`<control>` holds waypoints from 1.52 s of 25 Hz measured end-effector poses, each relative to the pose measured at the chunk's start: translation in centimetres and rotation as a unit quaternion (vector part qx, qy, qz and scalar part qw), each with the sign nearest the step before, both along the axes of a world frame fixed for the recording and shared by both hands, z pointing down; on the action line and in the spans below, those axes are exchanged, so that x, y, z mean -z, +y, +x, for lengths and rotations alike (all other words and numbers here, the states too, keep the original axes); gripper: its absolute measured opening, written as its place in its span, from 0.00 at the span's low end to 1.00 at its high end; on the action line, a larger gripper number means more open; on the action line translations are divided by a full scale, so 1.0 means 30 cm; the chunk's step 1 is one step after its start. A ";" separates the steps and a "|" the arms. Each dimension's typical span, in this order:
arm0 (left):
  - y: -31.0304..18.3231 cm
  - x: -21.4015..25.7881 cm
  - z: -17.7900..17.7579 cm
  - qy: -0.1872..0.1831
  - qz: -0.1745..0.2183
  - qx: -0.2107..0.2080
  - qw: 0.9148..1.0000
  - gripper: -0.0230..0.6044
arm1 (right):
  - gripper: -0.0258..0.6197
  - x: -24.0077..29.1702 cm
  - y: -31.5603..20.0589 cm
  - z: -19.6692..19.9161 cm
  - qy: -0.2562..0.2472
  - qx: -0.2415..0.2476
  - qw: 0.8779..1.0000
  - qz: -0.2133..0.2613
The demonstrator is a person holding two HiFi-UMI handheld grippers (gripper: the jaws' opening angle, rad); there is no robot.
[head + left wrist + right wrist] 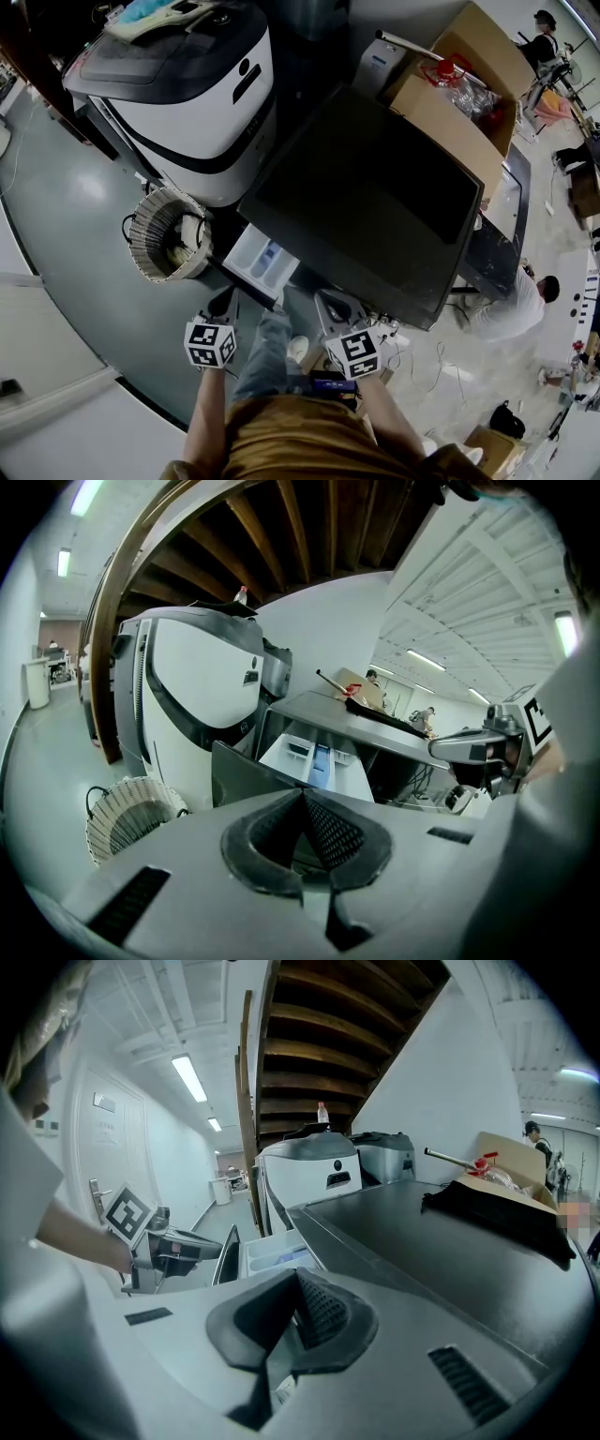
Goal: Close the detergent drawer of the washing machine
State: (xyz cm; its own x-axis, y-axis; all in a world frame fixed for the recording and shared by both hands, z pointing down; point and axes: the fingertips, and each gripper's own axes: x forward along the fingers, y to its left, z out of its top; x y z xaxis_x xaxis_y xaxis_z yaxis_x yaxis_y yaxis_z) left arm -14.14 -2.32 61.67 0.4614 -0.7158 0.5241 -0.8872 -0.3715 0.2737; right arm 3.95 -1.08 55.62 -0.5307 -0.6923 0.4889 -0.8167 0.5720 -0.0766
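Observation:
The washing machine (375,202) has a dark flat top. Its detergent drawer (263,262) is pulled out toward me, white inside with a blue compartment, and it also shows in the left gripper view (317,758) and the right gripper view (270,1254). The drawer's dark front panel (242,774) faces my grippers. My left gripper (222,300) is shut and holds nothing, a short way in front of that panel. My right gripper (336,303) is also shut and empty, to the right of the drawer below the machine's front edge. Neither gripper touches the drawer.
A white and black appliance (187,94) stands left of the washing machine, with a woven basket (169,234) on the floor beside the drawer. An open cardboard box (464,103) lies on the machine's far side. A person (511,302) crouches at the right.

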 end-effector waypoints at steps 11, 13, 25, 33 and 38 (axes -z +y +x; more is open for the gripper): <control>-0.017 0.005 0.013 0.014 0.002 0.004 1.000 0.08 | 0.06 -0.012 -0.002 0.000 0.000 0.004 1.000 -0.007; -0.031 0.004 0.022 0.013 0.002 0.002 1.000 0.08 | 0.06 -0.013 -0.003 -0.003 -0.001 0.006 1.000 -0.008; -0.091 0.008 0.060 0.027 0.006 -0.005 1.000 0.08 | 0.06 -0.026 -0.004 0.008 0.002 0.003 1.000 -0.013; -0.118 0.009 0.078 0.023 -0.001 -0.007 1.000 0.08 | 0.06 -0.031 -0.018 0.009 -0.001 0.002 1.000 -0.015; -0.141 0.010 0.089 0.025 -0.004 -0.002 1.000 0.08 | 0.06 -0.028 -0.028 0.007 -0.004 0.002 1.000 -0.011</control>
State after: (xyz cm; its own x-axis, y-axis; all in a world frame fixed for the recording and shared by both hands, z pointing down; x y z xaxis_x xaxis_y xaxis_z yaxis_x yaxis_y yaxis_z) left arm -11.47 -6.55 61.36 0.4912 -0.7098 0.5049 -0.8702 -0.3737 0.3212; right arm 4.17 -1.92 56.45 -0.5375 -0.6790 0.5000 -0.8134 0.5738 -0.0952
